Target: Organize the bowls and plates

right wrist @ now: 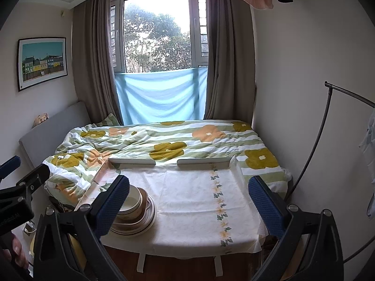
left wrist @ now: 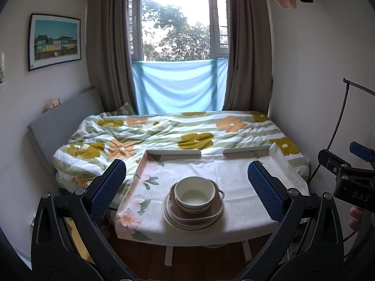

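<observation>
A cream bowl (left wrist: 195, 193) sits on a brown square dish (left wrist: 212, 213), which rests on round cream plates (left wrist: 172, 222), one stack near the front edge of the small table (left wrist: 234, 175). My left gripper (left wrist: 187, 187) is open and empty, held back from the stack, which shows between its fingers. My right gripper (right wrist: 188, 203) is open and empty over the table's right part. In the right wrist view the stack (right wrist: 138, 213) lies at the left, partly hidden behind the left finger (right wrist: 112, 206).
The table carries a floral cloth and a low white rail (left wrist: 174, 152) along its far edge. Behind it is a bed with a flowered quilt (left wrist: 164, 128), then a window. A black stand (right wrist: 311, 159) leans at the right wall.
</observation>
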`<action>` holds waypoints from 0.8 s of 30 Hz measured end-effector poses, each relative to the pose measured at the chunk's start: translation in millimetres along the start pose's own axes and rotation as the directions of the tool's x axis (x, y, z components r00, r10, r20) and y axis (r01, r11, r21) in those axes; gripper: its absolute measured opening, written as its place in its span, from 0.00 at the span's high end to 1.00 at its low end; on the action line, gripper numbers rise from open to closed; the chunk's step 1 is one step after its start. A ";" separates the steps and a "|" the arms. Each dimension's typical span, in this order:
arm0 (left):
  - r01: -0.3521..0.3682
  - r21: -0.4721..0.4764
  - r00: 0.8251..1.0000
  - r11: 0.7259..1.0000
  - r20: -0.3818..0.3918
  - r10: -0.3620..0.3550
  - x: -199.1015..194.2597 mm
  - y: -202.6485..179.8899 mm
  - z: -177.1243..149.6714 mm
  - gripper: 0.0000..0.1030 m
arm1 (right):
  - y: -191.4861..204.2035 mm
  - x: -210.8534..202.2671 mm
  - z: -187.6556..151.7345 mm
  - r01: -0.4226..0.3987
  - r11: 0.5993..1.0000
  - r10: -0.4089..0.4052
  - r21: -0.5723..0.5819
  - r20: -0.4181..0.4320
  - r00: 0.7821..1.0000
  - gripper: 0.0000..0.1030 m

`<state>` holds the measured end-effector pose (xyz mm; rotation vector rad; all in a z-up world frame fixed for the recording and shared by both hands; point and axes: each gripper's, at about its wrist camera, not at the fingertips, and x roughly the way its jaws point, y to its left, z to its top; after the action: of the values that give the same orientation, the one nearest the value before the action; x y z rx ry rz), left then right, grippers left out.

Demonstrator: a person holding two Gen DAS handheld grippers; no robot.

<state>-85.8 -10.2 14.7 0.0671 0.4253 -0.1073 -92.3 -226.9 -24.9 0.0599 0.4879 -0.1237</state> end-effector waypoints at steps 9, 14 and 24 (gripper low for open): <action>-0.003 -0.001 1.000 1.000 -0.002 0.003 0.5 2.0 1.0 0.00 | 4.2 1.1 -1.2 0.000 1.000 0.000 -0.001 -0.004 1.000 0.02; -0.009 0.001 1.000 1.000 -0.001 0.009 1.0 3.9 1.5 0.00 | 4.2 1.1 -1.1 -0.001 1.000 0.001 0.001 -0.003 1.000 0.02; -0.031 0.004 1.000 1.000 -0.001 0.031 3.8 6.3 1.2 0.00 | 6.5 2.6 -1.9 -0.002 1.000 0.002 0.001 -0.006 1.000 0.02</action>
<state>-81.1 -4.4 14.5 0.0781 0.4246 -0.0778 -90.0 -220.6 -27.6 0.0615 0.4935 -0.1221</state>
